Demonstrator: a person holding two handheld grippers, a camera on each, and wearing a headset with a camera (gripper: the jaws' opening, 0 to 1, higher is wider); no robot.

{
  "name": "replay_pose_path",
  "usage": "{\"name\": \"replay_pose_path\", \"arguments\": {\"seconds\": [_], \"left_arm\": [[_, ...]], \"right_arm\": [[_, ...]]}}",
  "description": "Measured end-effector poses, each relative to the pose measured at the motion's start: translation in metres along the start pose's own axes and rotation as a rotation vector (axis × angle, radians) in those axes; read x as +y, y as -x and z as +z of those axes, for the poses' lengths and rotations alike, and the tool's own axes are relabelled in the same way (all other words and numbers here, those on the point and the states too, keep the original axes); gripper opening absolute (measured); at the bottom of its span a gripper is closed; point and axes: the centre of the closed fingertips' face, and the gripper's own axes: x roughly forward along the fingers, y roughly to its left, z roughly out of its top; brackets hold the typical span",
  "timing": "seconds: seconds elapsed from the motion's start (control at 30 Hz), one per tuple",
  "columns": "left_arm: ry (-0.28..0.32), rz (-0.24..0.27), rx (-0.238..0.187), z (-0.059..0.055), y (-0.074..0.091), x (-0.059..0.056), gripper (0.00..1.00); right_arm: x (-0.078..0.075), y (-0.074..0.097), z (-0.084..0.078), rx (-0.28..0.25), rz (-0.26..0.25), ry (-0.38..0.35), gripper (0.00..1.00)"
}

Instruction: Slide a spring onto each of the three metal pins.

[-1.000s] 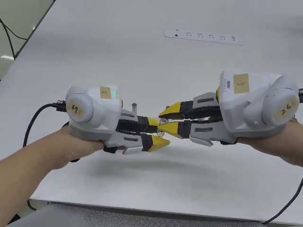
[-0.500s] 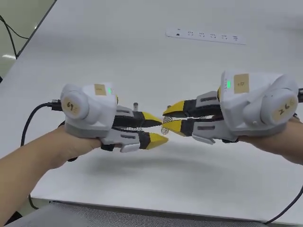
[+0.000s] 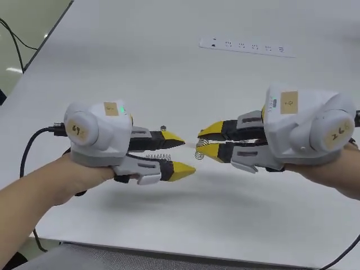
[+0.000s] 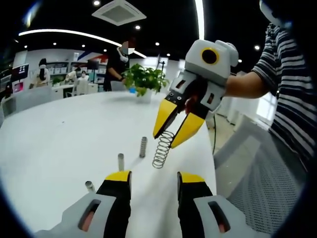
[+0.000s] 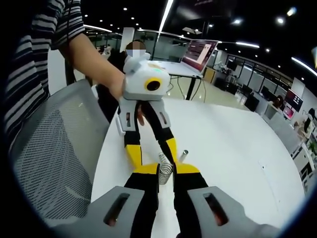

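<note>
My right gripper (image 3: 200, 147) is shut on a small metal spring (image 3: 201, 151) that sticks out from its yellow tips. My left gripper (image 3: 183, 154) faces it a short way off, open and holding nothing. In the left gripper view, the spring (image 4: 162, 148) hangs from the right gripper (image 4: 165, 140) just beyond my own open jaws (image 4: 154, 179). On the table behind stand a pin wearing a spring (image 4: 142, 147) and two bare pins (image 4: 120, 161) (image 4: 89, 186). In the right gripper view, the held spring (image 5: 165, 171) sits between the shut jaws, with one pin (image 5: 183, 155) beside the left gripper (image 5: 153, 159).
A white power strip (image 3: 246, 46) lies at the back of the white table (image 3: 169, 73). A black cable (image 3: 34, 149) trails off the left gripper. A mesh chair (image 5: 54, 148) stands by the table edge. People and a potted plant (image 4: 143, 79) are far behind.
The left gripper has drawn back to the left, away from the right gripper's tips. The spring stays in the right gripper, which has hardly moved.
</note>
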Motion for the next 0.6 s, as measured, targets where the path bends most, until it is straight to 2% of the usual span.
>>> {"name": "replay_pose_path", "arguments": {"seconds": [0.23, 0.3, 0.6], "left_arm": [[0.013, 0.024, 0.002, -0.003, 0.008, 0.005, 0.35], [0.024, 0.033, -0.008, -0.002, 0.011, 0.007, 0.37], [0.034, 0.085, -0.011, -0.005, 0.025, 0.019, 0.46]], "right_arm": [[-0.004, -0.001, -0.002, 0.005, -0.012, -0.002, 0.07], [-0.005, -0.001, -0.003, 0.010, -0.016, -0.001, 0.07], [-0.006, -0.002, -0.007, 0.017, -0.023, -0.003, 0.07]]}}
